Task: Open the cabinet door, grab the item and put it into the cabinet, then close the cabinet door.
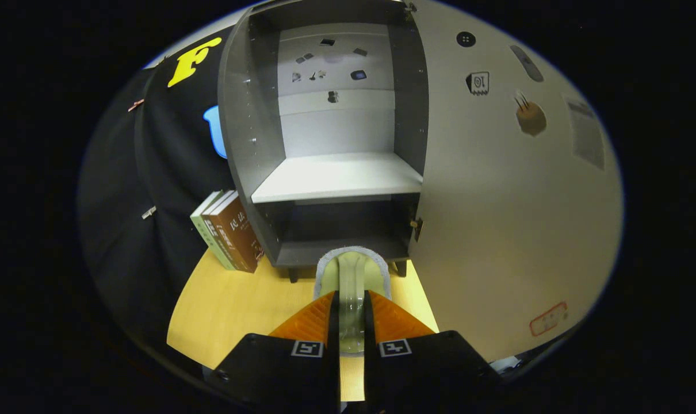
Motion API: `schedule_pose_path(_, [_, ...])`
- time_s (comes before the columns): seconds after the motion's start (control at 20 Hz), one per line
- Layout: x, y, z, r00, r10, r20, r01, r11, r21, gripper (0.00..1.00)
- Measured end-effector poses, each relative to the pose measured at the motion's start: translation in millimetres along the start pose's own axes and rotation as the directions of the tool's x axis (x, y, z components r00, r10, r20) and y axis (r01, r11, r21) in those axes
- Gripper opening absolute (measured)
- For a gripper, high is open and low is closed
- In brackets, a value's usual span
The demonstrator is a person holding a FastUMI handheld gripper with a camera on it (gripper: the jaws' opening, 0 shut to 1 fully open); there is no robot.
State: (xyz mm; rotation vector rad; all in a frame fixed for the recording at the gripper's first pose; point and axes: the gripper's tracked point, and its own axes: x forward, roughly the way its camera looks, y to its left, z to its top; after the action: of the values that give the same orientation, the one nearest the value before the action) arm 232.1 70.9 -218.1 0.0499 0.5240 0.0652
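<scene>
**So, sponge in hand, cabinet wide open**

Gripper view: the gripper [351, 313] has both fingers clamped on a pale sponge [352, 269], held just off the cabinet [241, 132] front edge. The door [497, 201] is swung open to the right, books [228, 230] lean against the cabinet's left side. I'd go straight in, level, onto the white shelf [336, 178], and let go only once it's resting.

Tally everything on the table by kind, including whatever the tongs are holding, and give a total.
Cabinets: 1, door open
Books: 3, upright beside the cabinet
Sponge pads: 1, pinched on edge between the fingers of the tongs
Total: 5
</scene>
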Motion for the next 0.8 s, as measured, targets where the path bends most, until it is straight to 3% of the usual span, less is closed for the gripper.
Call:
schedule_pose_path(0.45, [35,26,112,0.996,0.017,0.087,-0.013,0.999,-0.039,0.20])
schedule_pose_path(0.8, [104,29,168,0.996,0.030,0.082,-0.027,0.999,-0.033,0.20])
